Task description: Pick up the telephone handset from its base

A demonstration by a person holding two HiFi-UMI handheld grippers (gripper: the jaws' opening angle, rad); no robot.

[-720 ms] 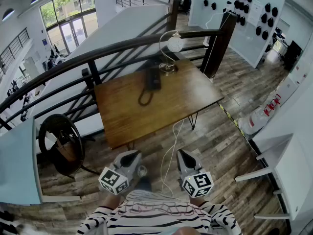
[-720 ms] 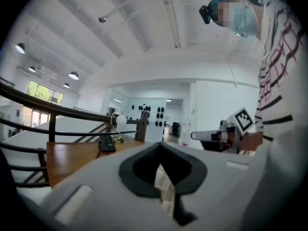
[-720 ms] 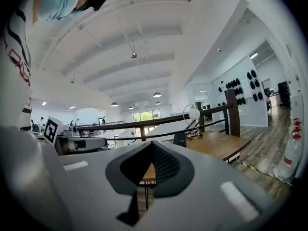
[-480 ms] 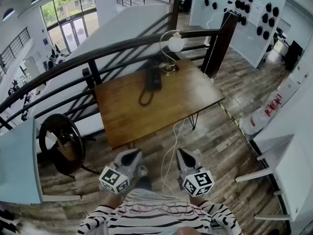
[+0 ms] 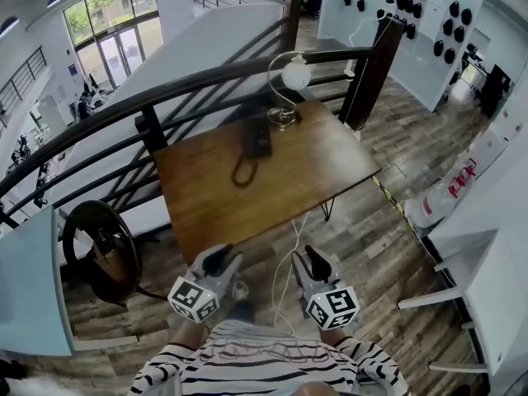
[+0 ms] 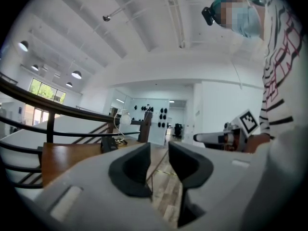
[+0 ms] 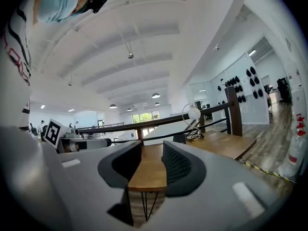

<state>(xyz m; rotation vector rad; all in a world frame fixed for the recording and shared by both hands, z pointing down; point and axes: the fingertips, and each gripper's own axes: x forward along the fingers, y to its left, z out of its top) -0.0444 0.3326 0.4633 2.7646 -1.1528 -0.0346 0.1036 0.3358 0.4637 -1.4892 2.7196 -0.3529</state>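
The black telephone (image 5: 256, 136) sits at the far side of the wooden table (image 5: 297, 167), its handset resting on the base and its cord looping toward me (image 5: 242, 170). Both grippers are held level in front of the table's near edge, well short of the phone. My left gripper (image 5: 218, 260) is open with nothing between its jaws. My right gripper (image 5: 313, 258) is open and empty too. In the left gripper view the telephone (image 6: 108, 144) is small beyond the left gripper (image 6: 158, 153). In the right gripper view the telephone (image 7: 179, 138) shows past the right gripper (image 7: 151, 154).
A desk lamp (image 5: 286, 79) with a white globe stands just right of the phone. A black railing (image 5: 148, 97) runs behind the table. A round black frame (image 5: 93, 242) stands on the floor at left. A white cable (image 5: 289, 250) hangs from the table's front edge.
The table has drawn slightly nearer in the head view, and both grippers now sit closer to its front edge. The jaws' gaps look the same.
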